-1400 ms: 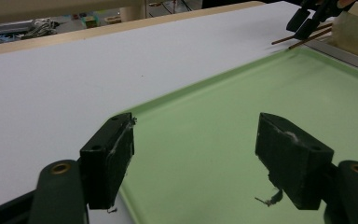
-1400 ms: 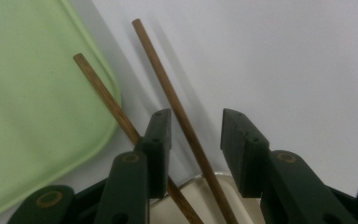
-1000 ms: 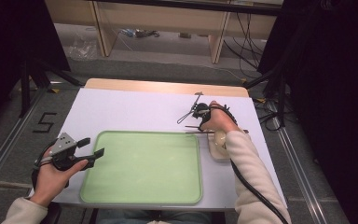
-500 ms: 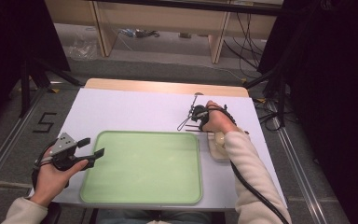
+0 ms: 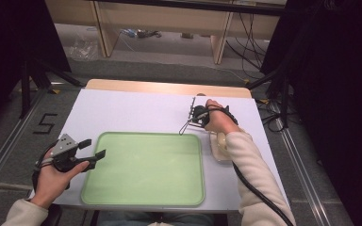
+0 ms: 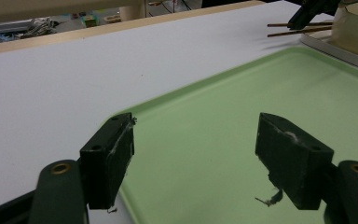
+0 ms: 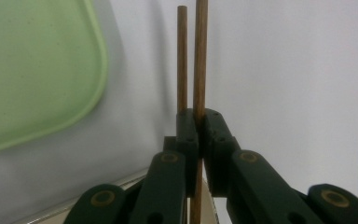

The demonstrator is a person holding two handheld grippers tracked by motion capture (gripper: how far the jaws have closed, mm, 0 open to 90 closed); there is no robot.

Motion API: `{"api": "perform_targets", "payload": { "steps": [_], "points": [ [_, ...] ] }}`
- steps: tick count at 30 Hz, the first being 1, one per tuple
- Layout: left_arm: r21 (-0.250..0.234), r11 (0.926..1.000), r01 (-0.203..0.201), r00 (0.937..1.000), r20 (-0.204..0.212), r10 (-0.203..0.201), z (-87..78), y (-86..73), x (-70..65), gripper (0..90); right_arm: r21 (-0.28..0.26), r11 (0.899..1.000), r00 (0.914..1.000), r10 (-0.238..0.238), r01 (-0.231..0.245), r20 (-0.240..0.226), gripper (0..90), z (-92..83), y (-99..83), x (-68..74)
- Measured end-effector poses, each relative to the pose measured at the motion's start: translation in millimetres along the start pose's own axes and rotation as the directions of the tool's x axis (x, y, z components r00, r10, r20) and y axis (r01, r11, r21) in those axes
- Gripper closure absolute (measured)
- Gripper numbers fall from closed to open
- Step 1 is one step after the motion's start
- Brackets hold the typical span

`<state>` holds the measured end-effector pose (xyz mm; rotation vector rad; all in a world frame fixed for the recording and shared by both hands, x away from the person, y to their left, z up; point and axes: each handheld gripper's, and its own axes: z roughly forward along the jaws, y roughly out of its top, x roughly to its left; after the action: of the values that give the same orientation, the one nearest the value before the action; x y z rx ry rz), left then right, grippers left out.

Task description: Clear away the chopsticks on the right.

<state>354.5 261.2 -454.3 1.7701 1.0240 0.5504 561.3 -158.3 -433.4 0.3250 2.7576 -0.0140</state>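
Two brown wooden chopsticks [image 7: 198,56] lie side by side on the white table, right of the green tray [image 5: 146,188]. My right gripper [image 5: 193,117] has just been closing and is now shut on the chopsticks, with one stick pinched between its pads [image 7: 214,135] and the other tight beside it. The chopsticks [image 6: 298,29] and the right gripper [image 6: 310,11] also appear far off in the left gripper view. My left gripper [image 5: 94,147] hovers open over the tray's left edge, with nothing between its pads [image 6: 109,163].
A beige bowl [image 6: 354,25] stands on a white dish [image 5: 219,149] just right of the tray, under the right forearm. The table's wooden far edge [image 5: 169,87] runs behind. A black cable [image 5: 264,202] trails from the right hand.
The right gripper's jaws have drawn together onto the chopsticks, and the hand shifted only slightly. The left hand and its gripper have not moved.
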Motion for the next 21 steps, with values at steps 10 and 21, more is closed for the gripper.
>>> {"api": "perform_targets", "payload": {
  "steps": [10,21],
  "points": [
    [-0.001,1.0,0.001,1.0,-0.001,-0.001,-0.1,0.1,0.1,28.0,-0.038,0.999,0.9986,-0.017,0.019,0.05,87.0,-12.0,4.9,-1.6],
    [-0.003,1.0,-0.001,1.0,-0.002,0.001,-0.2,0.3,-0.2,28.0,-0.191,0.98,0.9914,0.08,-0.06,0.103,87.0,-45.3,12.5,-2.4]
  ]
}}
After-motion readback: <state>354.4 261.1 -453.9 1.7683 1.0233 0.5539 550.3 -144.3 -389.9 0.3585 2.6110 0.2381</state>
